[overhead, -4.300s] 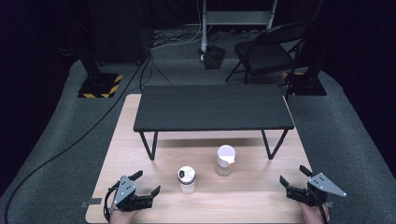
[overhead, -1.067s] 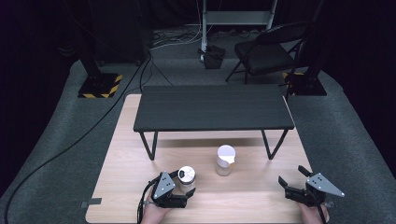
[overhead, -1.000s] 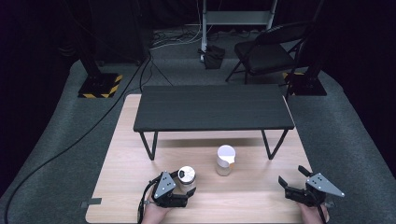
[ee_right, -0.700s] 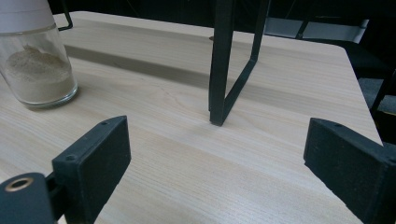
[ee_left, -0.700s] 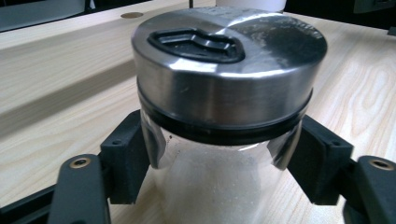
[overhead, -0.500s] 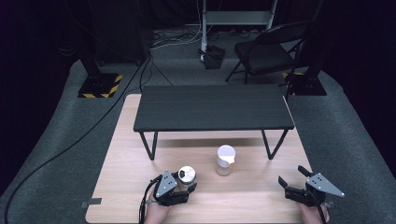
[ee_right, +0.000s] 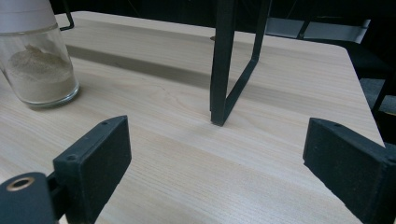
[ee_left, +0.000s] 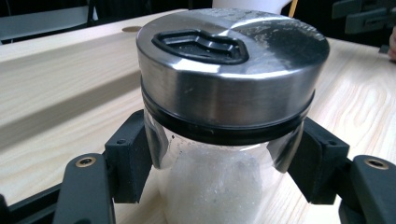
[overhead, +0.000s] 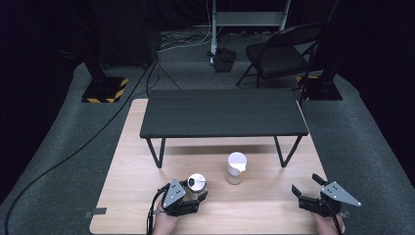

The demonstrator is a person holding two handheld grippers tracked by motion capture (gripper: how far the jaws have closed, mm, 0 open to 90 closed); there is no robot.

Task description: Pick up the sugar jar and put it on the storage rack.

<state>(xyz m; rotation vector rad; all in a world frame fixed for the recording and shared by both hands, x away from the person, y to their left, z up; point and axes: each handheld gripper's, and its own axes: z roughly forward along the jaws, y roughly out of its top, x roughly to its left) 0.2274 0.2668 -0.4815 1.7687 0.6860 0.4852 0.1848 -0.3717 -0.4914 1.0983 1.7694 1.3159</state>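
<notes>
Looking down from the high view, the left hand-held gripper [overhead: 192, 199] sits at the near edge of the light wooden worktop [overhead: 132, 161], its jaws around the small glass shaker jar with a brushed-steel lid [overhead: 197, 184]; a second glass jar with a white cap [overhead: 236, 167] stands just beside it to the right, in front of the low black bench with wire legs [overhead: 222, 113]. The right hand-held gripper [overhead: 306, 190] rests well apart at the near right, jaws spread and holding nothing. In the left gripper view, both black pads [ee_left: 130, 158] bracket the glass wall just below the lid's black seal ring; white granules fill the body, and whether the pads press the glass yet or merely flank it cannot be told with certainty. For a sound grasp, close squarely on the glass below the lid, keep the jar upright, and apply even pressure, since smooth glass is likely to slip. In the right gripper view, the jaws stand wide over bare wood, with the white-capped jar at far left and a bench leg [ee_right: 223, 65] ahead.
</notes>
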